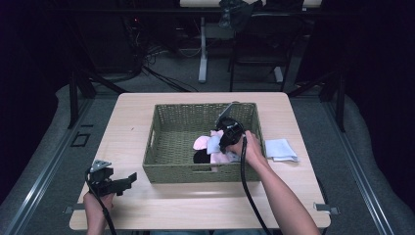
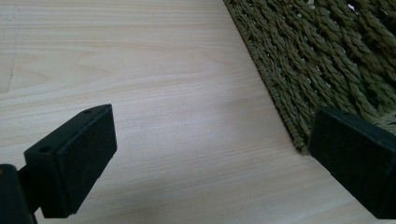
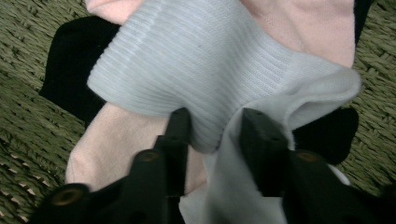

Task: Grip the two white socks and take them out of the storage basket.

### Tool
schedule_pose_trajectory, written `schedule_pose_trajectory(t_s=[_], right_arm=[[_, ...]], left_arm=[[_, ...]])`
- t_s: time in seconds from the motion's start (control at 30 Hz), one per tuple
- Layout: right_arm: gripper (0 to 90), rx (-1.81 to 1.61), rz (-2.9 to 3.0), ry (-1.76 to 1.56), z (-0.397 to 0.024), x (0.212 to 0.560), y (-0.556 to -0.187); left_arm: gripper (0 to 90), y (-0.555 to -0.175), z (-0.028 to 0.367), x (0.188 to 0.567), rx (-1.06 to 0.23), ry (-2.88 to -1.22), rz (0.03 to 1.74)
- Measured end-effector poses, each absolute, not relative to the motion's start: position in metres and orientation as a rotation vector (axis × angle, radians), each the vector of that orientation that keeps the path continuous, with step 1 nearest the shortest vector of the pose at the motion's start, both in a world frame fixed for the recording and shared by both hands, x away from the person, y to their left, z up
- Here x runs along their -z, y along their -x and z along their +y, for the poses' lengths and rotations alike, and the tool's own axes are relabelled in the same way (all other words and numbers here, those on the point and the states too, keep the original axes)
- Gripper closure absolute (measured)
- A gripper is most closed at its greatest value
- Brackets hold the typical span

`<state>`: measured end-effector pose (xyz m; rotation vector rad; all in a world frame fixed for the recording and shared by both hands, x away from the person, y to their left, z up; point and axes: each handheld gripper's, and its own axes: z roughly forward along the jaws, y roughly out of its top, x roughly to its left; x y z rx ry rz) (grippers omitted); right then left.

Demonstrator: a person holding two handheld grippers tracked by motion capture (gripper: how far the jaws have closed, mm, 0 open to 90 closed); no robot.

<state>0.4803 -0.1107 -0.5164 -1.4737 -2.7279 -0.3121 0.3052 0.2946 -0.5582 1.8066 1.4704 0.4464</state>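
Note:
A woven olive basket (image 1: 171, 169) stands mid-table and holds a pile of socks. My right gripper (image 1: 222, 147) reaches down into its right half. In the right gripper view its jaws (image 3: 215, 126) pinch a bunched fold of a white ribbed sock (image 3: 196, 65), which lies on a pink sock (image 3: 116, 140) and a black sock (image 3: 70, 60). From above, the pink sock (image 1: 200, 143) and the black sock (image 1: 200, 157) show left of that gripper. My left gripper (image 1: 129, 180) is held just above the table at the front left, open with nothing between its pads (image 2: 210, 149).
A folded pale cloth (image 1: 280, 149) lies on the table right of the basket. The basket's front left corner (image 2: 317, 56) is just ahead of my left gripper. Bare wooden tabletop (image 1: 127, 127) stretches left of the basket.

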Motion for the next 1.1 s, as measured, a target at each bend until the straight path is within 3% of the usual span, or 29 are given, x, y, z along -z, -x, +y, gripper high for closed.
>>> schedule_pose_trajectory(t_s=[0.07, 0.17, 1.1], right_arm=[[78.5, 0.282, -2.734, 1.468, -0.113, 0.514, -0.482], [82.9, 0.306, -2.723, 1.504, -0.115, 0.515, -0.482], [83.6, 0.552, -2.747, 1.447, -0.141, 0.417, -0.475]], left_arm=[[1.5, -0.305, 0.295, 0.558, -0.448, -1.805, 1.471], [1.5, -0.305, 0.295, 0.558, -0.448, -1.808, 1.467], [1.5, -0.305, 0.294, 0.558, -0.449, -1.805, 1.467]])
